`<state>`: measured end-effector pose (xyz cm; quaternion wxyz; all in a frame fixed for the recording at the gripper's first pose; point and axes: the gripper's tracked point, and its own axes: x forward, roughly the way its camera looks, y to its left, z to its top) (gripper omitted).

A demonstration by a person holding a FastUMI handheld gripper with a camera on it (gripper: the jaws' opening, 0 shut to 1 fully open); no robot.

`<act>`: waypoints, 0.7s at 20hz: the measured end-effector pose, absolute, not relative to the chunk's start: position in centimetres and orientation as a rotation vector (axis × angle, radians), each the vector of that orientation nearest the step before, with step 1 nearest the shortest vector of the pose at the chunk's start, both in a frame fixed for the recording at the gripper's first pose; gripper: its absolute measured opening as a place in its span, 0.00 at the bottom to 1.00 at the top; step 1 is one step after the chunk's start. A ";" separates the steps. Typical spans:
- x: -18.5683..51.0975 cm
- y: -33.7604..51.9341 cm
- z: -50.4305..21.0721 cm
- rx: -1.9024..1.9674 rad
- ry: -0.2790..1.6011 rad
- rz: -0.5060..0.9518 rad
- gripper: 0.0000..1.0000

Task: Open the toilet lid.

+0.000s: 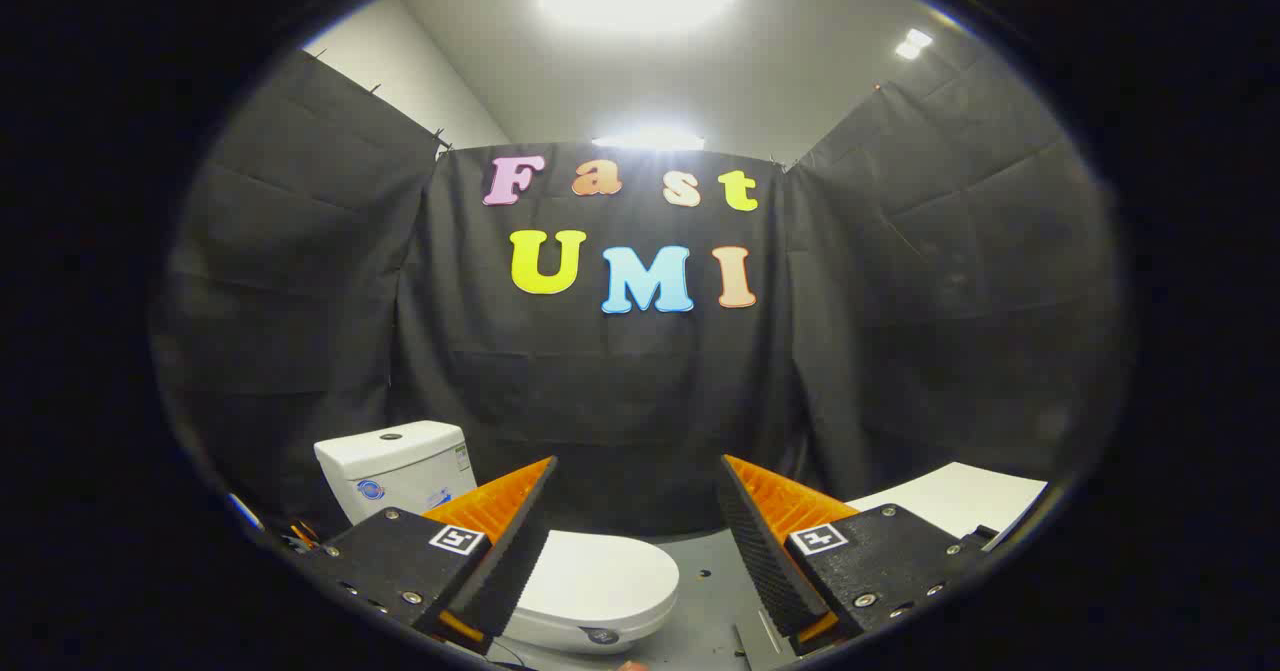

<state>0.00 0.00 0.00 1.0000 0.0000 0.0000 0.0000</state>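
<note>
A white toilet stands on the floor below and ahead of me, turned a little sideways. Its lid [598, 576] lies flat and closed over the bowl, partly hidden behind my left finger [500, 541]. The white tank [395, 466] rises behind it to the left, with a flush button on top. My gripper [635, 541] hovers above the toilet, open wide, with nothing between its orange and black fingers. The lid's front edge sits just below the left finger; the right finger [775, 541] is off to the side, over bare floor.
Grey floor [705, 591] spreads to the right of the toilet. A white flat panel [960, 499] lies on the floor at the right, beyond the right finger. Black cloth walls [620, 401] close the booth on three sides behind the toilet.
</note>
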 end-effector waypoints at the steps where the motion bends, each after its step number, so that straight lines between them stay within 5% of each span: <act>1: 0.2 0.1 -0.5 0.016 0.015 0.009 0.95; 14: 1.1 -0.1 -3.9 0.013 0.100 0.020 0.95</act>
